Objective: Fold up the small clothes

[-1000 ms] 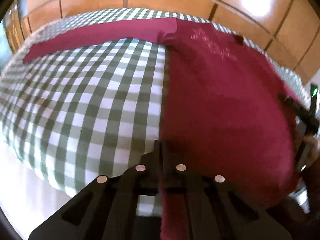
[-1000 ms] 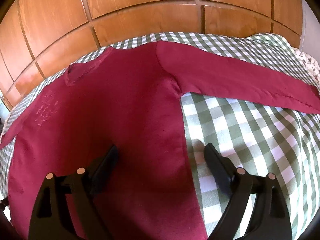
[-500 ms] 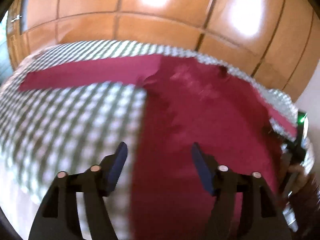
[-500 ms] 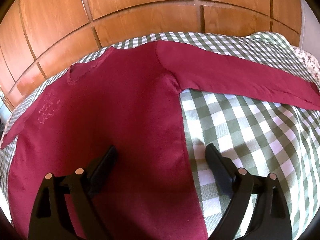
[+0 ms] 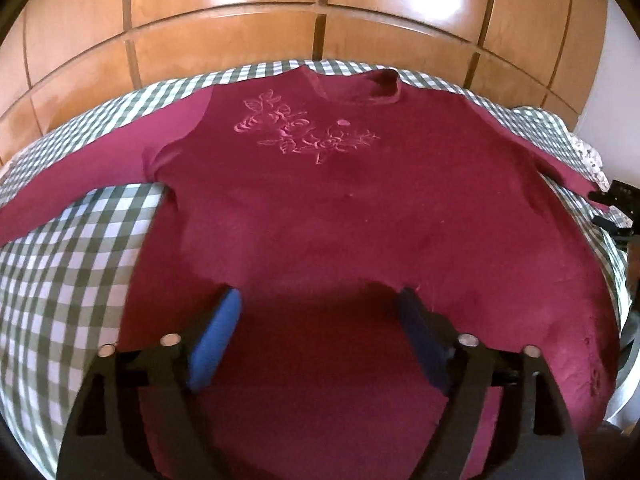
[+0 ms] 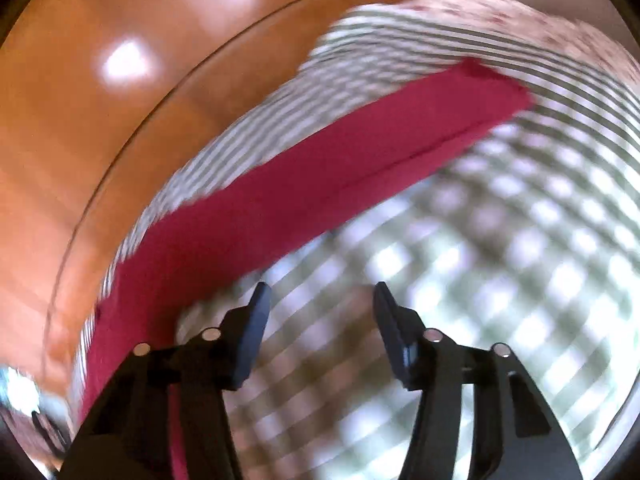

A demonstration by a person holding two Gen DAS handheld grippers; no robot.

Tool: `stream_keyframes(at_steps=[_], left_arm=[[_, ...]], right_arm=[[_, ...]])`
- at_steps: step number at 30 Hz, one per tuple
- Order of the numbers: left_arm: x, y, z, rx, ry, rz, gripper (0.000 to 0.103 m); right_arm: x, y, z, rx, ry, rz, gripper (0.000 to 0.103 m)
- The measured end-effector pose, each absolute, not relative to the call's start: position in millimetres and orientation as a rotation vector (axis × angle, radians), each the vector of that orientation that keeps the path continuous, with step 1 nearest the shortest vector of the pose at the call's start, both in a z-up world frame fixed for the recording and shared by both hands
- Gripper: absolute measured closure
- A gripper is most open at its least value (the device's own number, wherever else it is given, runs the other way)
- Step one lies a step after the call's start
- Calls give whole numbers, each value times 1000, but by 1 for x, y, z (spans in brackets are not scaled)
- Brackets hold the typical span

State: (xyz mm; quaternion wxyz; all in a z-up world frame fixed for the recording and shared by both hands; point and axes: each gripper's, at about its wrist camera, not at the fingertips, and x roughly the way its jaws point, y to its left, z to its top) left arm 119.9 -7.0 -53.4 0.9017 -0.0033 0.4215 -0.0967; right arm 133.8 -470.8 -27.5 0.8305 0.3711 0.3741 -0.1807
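Observation:
A dark red long-sleeved shirt [image 5: 340, 208] with a pink flower motif lies flat, front up, on a green-and-white checked cloth [image 5: 68, 264]. My left gripper [image 5: 320, 296] hovers over the shirt's lower body. Its jaws are opening, and its blue pads [image 5: 216, 336] stand wide with only flat fabric beneath them. In the blurred right wrist view the shirt's sleeve [image 6: 320, 176] runs from lower left to upper right. My right gripper [image 6: 320, 288] is over bare checked cloth [image 6: 500, 260] just beside the sleeve. Its jaws are closing, with nothing between them.
A wooden panelled wall [image 5: 320, 12] stands right behind the cloth. A flowered fabric [image 5: 588, 156] lies at the far right corner. A black piece of the other gripper [image 5: 620, 200] shows at the right edge. The checked surface drops away at the left and the front.
The left gripper, shut at the shirt's left side edge, opened and slid right over the body. The right gripper swung off the shirt to the cloth by the sleeve, and its jaws narrowed.

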Motion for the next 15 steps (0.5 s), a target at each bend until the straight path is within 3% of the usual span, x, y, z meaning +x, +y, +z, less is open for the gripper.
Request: stream_keyframes(at_steps=[7, 9, 11, 15], left_arm=[[126, -10, -62, -17, 862, -210, 9], [127, -9, -63, -26, 866, -221, 7], [128, -10, -63, -28, 868, -226, 6], [127, -11, -63, -27, 865, -226, 6]], right_arm=[[143, -569, -44, 1029, 706, -550, 70], [160, -577, -43, 980, 732, -588, 78], [177, -576, -38, 875, 781, -619, 96], [202, -548, -15, 695, 799, -553, 96]])
